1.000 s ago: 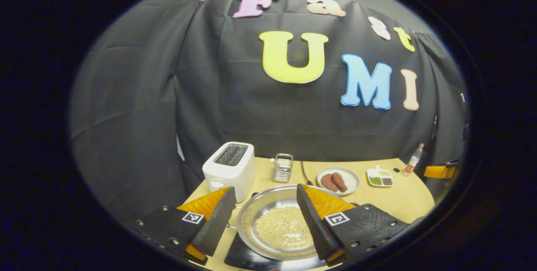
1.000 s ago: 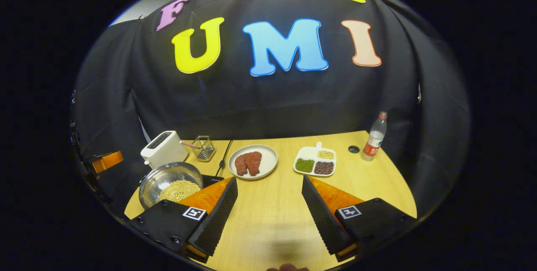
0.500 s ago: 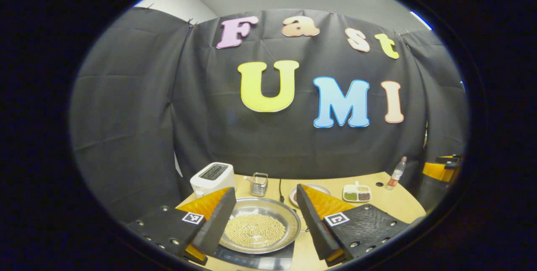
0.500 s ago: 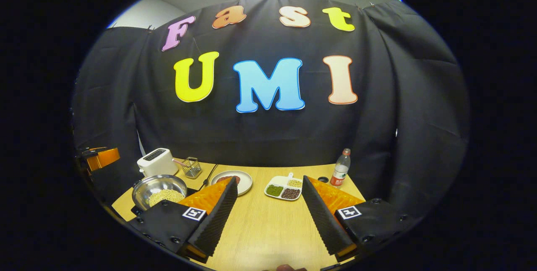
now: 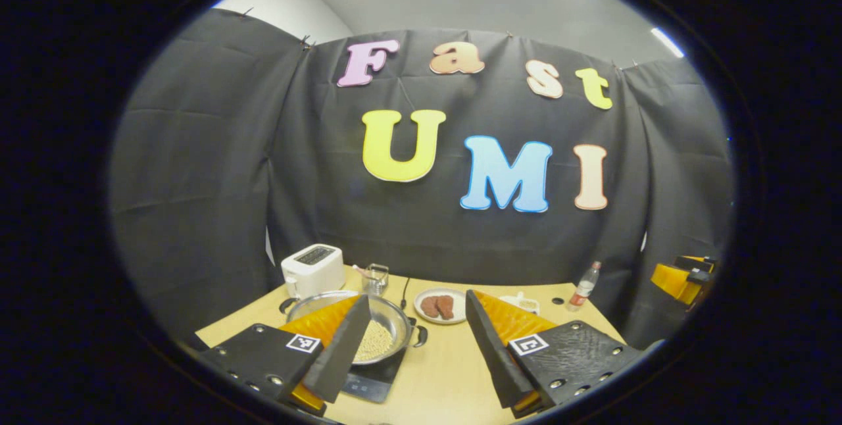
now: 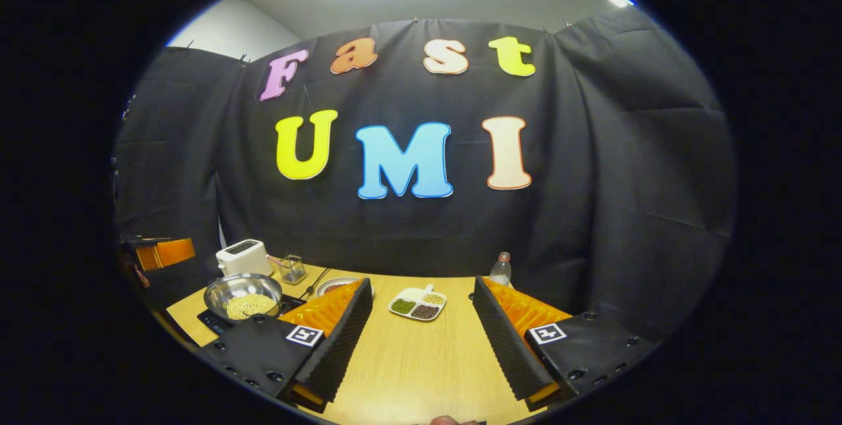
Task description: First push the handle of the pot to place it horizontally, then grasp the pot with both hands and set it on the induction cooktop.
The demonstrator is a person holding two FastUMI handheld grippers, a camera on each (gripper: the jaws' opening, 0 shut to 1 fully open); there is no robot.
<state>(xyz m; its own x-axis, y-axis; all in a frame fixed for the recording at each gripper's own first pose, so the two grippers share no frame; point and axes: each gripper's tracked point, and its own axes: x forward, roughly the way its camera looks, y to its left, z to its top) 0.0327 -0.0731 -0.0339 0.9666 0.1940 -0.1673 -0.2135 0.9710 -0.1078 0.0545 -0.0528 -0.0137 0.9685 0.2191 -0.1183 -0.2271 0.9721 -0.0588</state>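
The steel pot [image 5: 381, 329], with pale beans inside, sits on the black induction cooktop [image 5: 371, 382] at the table's left. One black side handle [image 5: 420, 335] sticks out to its right. My left gripper [image 5: 411, 359] is open, held back from the pot; its left finger overlaps the pot's rim. In the right gripper view the pot [image 6: 242, 295] and cooktop [image 6: 212, 321] lie far left, and my right gripper [image 6: 421, 339] is open over bare table with nothing between its fingers. The other gripper's orange body [image 6: 161, 252] shows at the far left edge.
A white toaster [image 5: 312, 270], a wire basket [image 5: 375, 278], a plate of meat [image 5: 439, 306], a divided dish of beans [image 6: 418, 303] and a water bottle [image 5: 584, 277] stand along the back of the wooden table [image 6: 421, 366]. A black cord [image 5: 403, 290] runs behind the pot.
Both grippers have pulled back and tilted up from the table, so the pot and dishes look smaller and farther. The pot stays on the cooktop. Both grippers stay open.
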